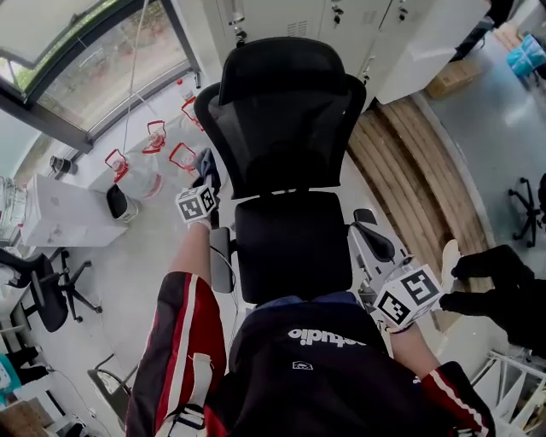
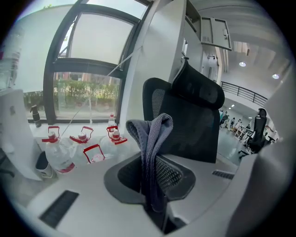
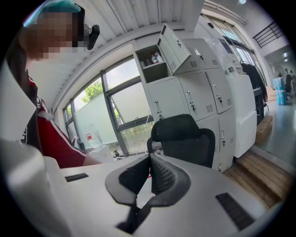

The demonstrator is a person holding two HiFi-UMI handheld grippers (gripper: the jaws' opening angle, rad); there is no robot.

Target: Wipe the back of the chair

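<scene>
A black office chair stands in front of me, its mesh back [image 1: 286,128] upright under a padded headrest [image 1: 281,64]. My left gripper [image 1: 203,181] is at the back's left edge, shut on a folded grey cloth [image 1: 206,162]. In the left gripper view the cloth [image 2: 150,152] hangs out of the closed jaws of the left gripper [image 2: 149,163], with the chair back [image 2: 194,127] just beyond; whether cloth and chair touch is unclear. My right gripper [image 1: 449,252] is held low to the right of the seat [image 1: 290,243], away from the chair. The right gripper [image 3: 150,157] is shut and holds nothing; the chair [image 3: 185,139] lies ahead.
Several water jugs with red handles [image 1: 145,162] stand on the floor left of the chair. White lockers [image 1: 294,21] rise behind it, and a wooden platform [image 1: 409,162] runs to the right. Another office chair [image 1: 43,290] is at the far left, and a dark object [image 1: 503,290] at the right.
</scene>
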